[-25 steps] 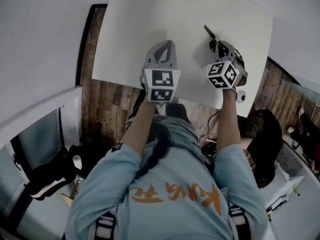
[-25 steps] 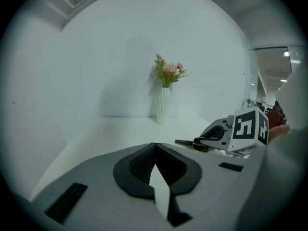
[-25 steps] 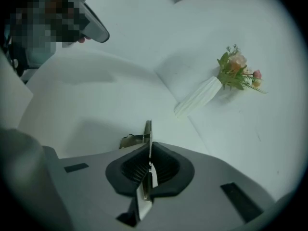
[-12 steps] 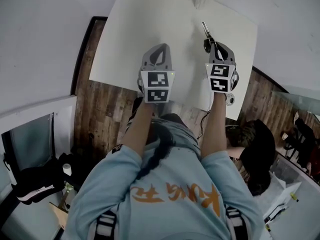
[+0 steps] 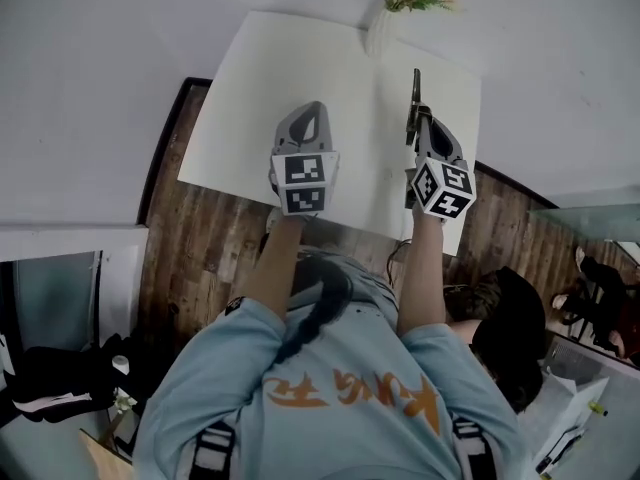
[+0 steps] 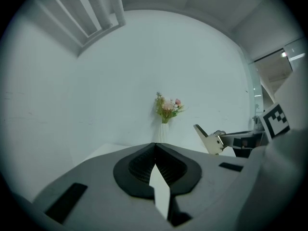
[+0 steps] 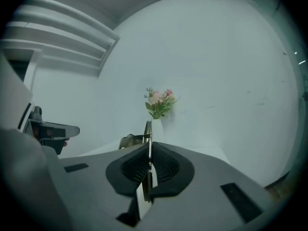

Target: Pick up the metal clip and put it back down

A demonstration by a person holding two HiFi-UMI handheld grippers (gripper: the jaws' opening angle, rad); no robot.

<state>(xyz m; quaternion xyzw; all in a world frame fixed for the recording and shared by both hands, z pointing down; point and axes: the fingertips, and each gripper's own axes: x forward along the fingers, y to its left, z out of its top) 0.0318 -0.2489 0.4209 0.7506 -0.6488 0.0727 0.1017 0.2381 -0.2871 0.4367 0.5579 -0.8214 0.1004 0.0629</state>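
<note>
The metal clip is off the white table, pinched in my right gripper, which is shut on it. In the right gripper view the clip stands edge-on between the black pads and sticks out ahead of them. My left gripper hovers above the table to the left, shut with nothing in it; its pads meet at the tip. From the left gripper view the clip shows at the right, held up in the air.
A white vase with pink flowers stands at the table's far edge against the wall. Wooden floor lies under the table's near edge. A seated person is at the lower right.
Both grippers have risen above the table. The right one has rolled, so the clip now stands on edge and points away. The vase has come into the head view.
</note>
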